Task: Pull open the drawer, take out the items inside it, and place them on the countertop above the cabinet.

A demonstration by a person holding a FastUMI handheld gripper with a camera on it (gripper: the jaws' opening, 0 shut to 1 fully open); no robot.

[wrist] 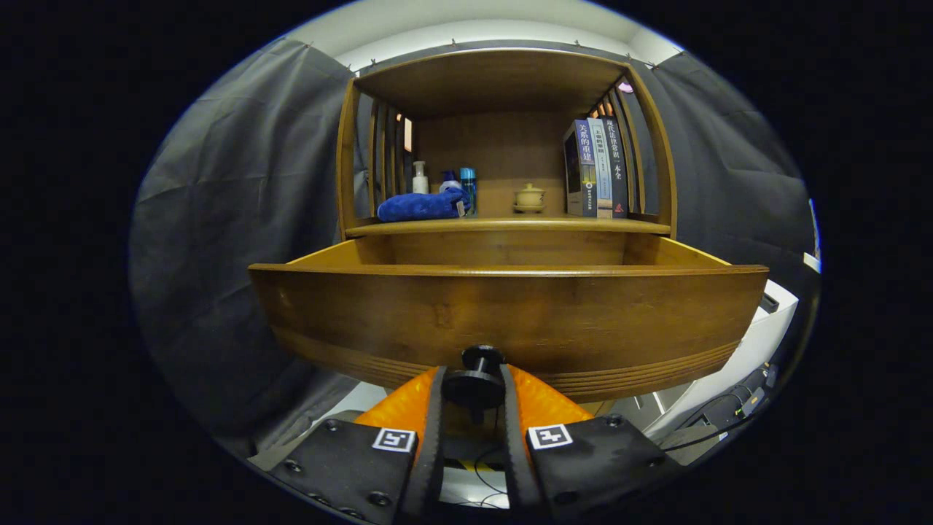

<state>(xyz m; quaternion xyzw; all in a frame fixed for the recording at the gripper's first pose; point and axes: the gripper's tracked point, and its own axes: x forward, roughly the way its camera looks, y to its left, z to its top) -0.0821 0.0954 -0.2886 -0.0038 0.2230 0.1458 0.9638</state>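
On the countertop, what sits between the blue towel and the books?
In the gripper view, a small lidded ceramic pot stands alone between the blue towel and the books; bare countertop flanks it.

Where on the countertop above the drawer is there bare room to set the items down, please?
The countertop has a bare patch between the blue bottle and the small lidded pot, and a narrower one between the pot and the books. The blue cloth and bottles crowd the far side. The gripper is shut on the drawer knob.

brown wooden drawer, black knob, blue cloth, cream teapot
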